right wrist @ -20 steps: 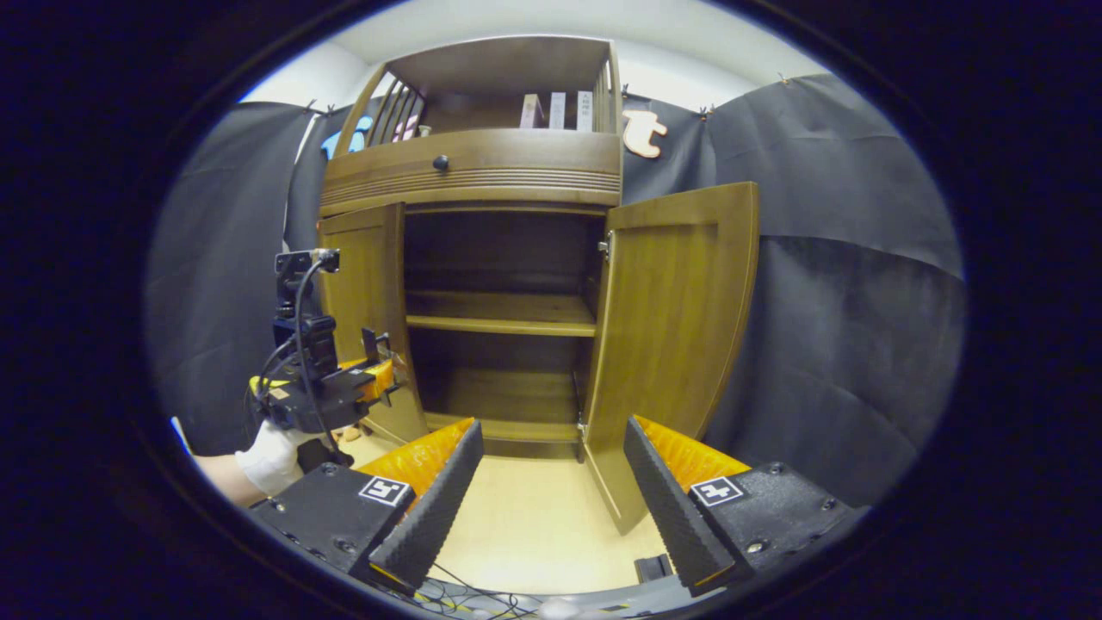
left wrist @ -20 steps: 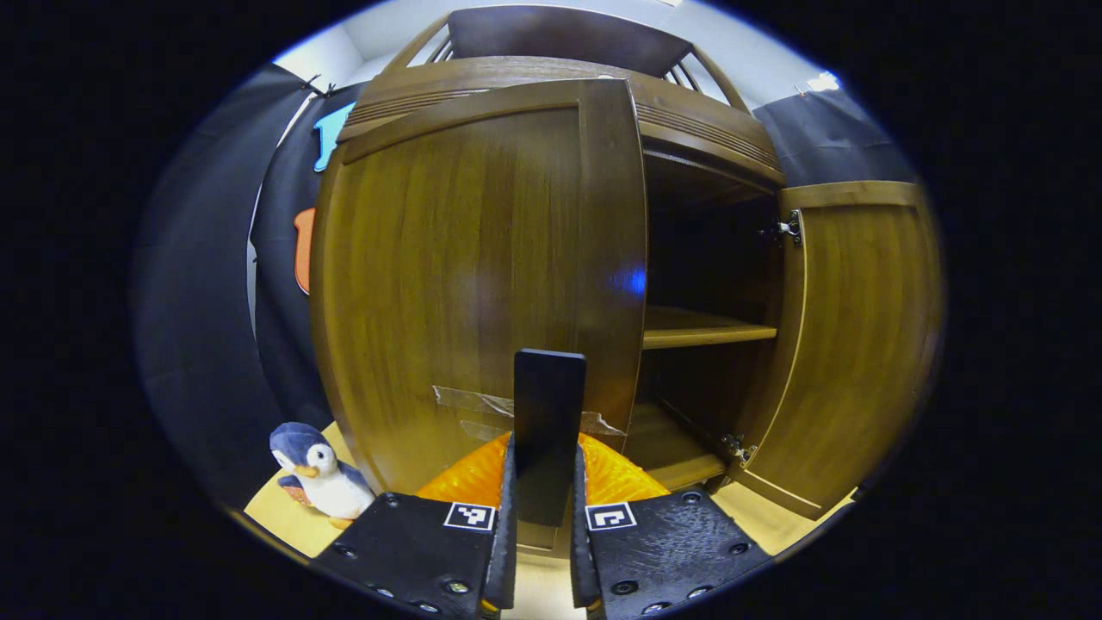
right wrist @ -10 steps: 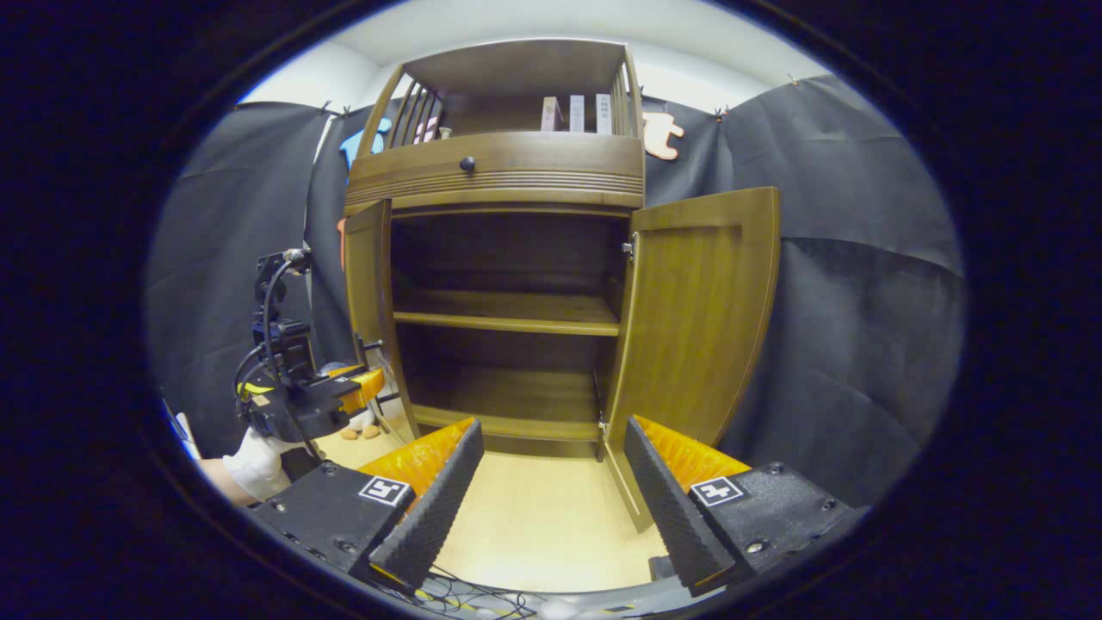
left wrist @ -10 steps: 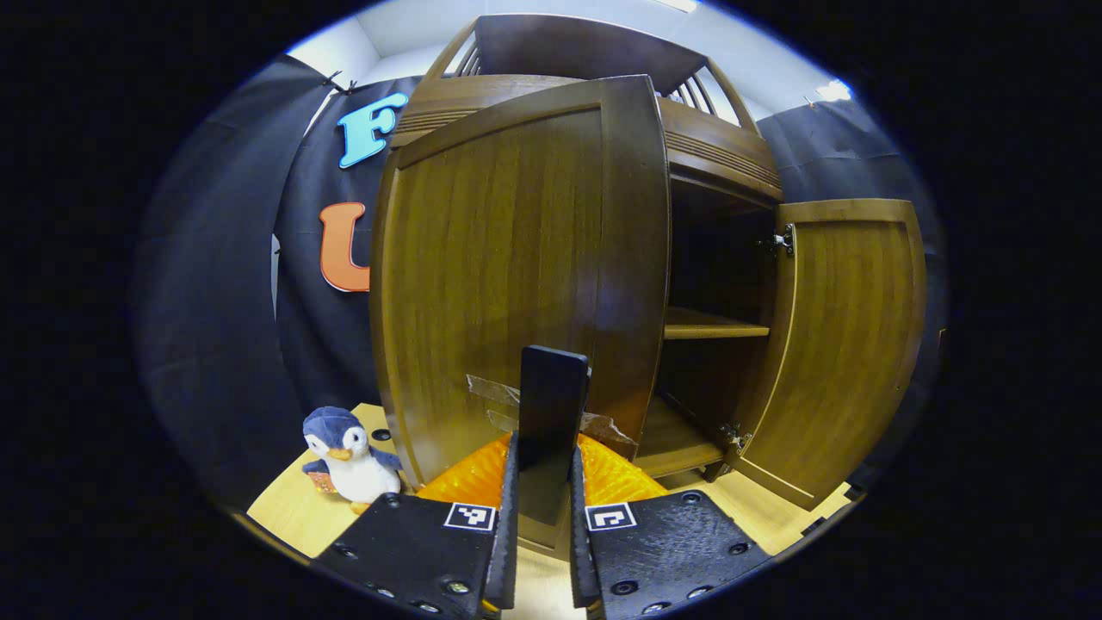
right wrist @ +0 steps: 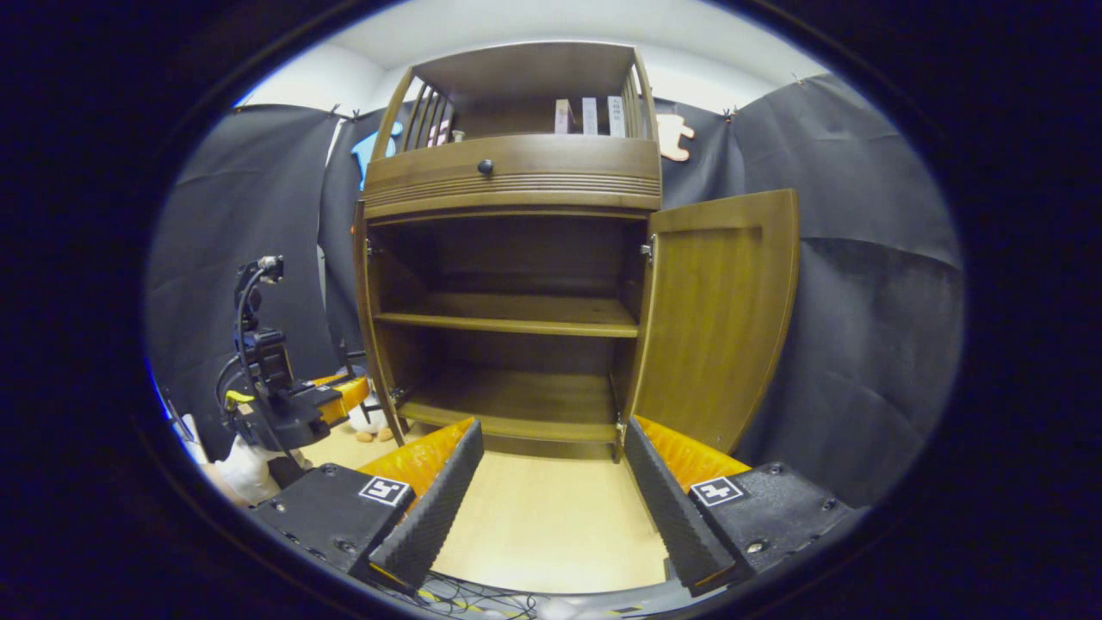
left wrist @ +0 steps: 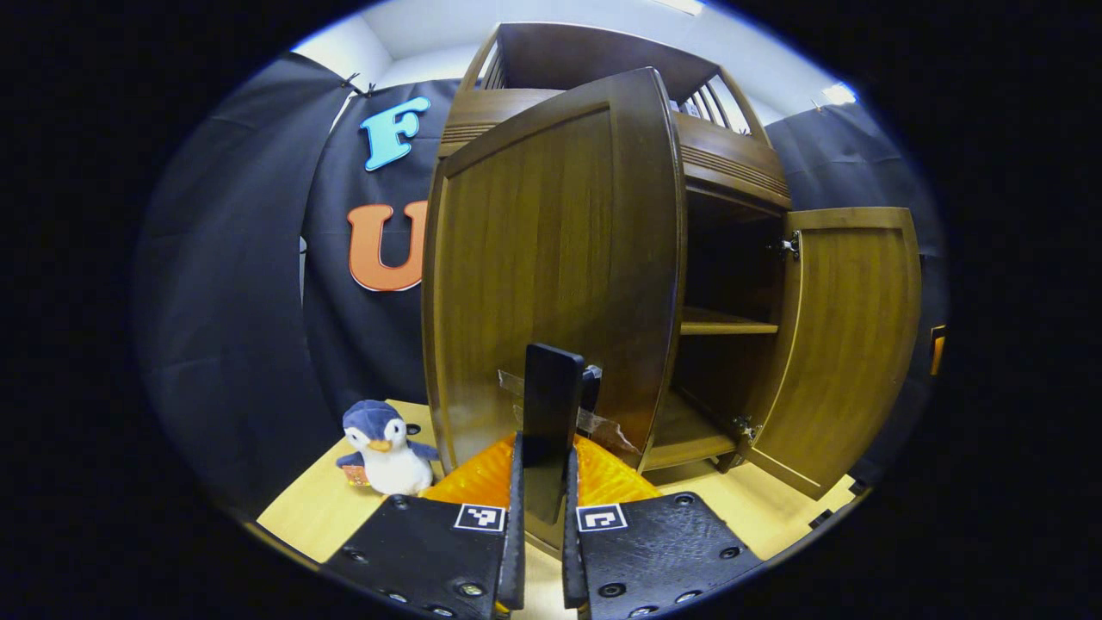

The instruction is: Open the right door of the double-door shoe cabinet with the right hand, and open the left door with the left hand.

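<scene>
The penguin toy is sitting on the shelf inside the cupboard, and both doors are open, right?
Not quite. The penguin toy sits on the floor outside the cupboard, beside the left door, as the left gripper view shows. Both doors are indeed open: the right door stands wide in the right gripper view, and the shelf inside looks bare.

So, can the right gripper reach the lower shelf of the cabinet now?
Probably yes: the right gripper is open, both doors are swung aside, and nothing stands before the lower shelf.
</scene>
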{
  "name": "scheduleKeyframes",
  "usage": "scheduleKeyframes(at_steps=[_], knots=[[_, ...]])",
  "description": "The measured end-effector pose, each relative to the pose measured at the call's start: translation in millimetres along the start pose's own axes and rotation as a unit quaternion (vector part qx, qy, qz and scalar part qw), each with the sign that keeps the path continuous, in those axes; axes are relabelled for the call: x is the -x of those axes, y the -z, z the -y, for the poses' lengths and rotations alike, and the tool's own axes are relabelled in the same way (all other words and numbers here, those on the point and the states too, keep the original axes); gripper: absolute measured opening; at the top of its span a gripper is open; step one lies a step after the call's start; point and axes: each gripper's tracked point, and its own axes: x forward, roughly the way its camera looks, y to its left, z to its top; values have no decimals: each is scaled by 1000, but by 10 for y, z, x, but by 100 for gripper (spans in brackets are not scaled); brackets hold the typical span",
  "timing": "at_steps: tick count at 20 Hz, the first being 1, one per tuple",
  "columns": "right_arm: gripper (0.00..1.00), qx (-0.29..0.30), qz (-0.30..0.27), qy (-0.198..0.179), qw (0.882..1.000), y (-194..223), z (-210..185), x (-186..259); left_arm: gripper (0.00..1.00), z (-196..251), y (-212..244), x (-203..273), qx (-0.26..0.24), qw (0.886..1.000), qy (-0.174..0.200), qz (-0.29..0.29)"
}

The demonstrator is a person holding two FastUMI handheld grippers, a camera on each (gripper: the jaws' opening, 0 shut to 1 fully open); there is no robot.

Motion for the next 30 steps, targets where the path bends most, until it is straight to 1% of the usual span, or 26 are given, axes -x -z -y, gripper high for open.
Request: scheduleKeyframes(at_steps=[2, 3, 4, 5, 7, 8, 9, 11, 13, 15, 17, 25, 30], knots=[[100, 3, -1, -4, 1000, 17, -43, -11, 16, -67, -10, 59, 10, 1000, -3, 2], [100, 3, 0, -7, 1000, 17, -60, -21, 25, -105, 9, 83, 5, 1000, -4, 2], [100, 3, -1, -9, 1000, 17, -75, -32, 16, -163, 19, 88, -2, 1000, -12, 4], [100, 2, -1, -12, 1000, 10, -94, -48, 10, -193, 6, 120, -8, 1000, -12, 6], [100, 2, -2, -17, 1000, 14, -141, -71, 10, -259, -7, 150, -17, 1000, -15, 9], [100, 2, -3, -20, 1000, 17, -166, -87, 10, -334, 8, 224, -18, 1000, -23, 5], [100, 3, -3, -23, 1000, 17, -192, -105, 4, -350, -1, 197, -19, 999, -24, 9], [100, 3, -5, -30, 1000, 37, -253, -134, 4, -447, -2, 242, -22, 999, -32, 10], [100, 3, -8, -37, 999, 52, -316, -146, 2, -623, 5, 233, -24, 998, -52, 9], [100, 3, -8, -41, 999, 43, -372, -175, 0, -704, 2, 305, -14, 998, -53, 10], [100, 4, -9, -45, 999, 38, -419, -186, 0, -827, 11, 333, -22, 998, -56, 12], [100, 10, -10, -57, 998, 19, -562, -224, 0, -1181, 11, 387, -21, 998, -48, 19], [100, 14, -12, -65, 998, 16, -648, -238, 0, -1287, 12, 399, -11, 999, -28, 21]])
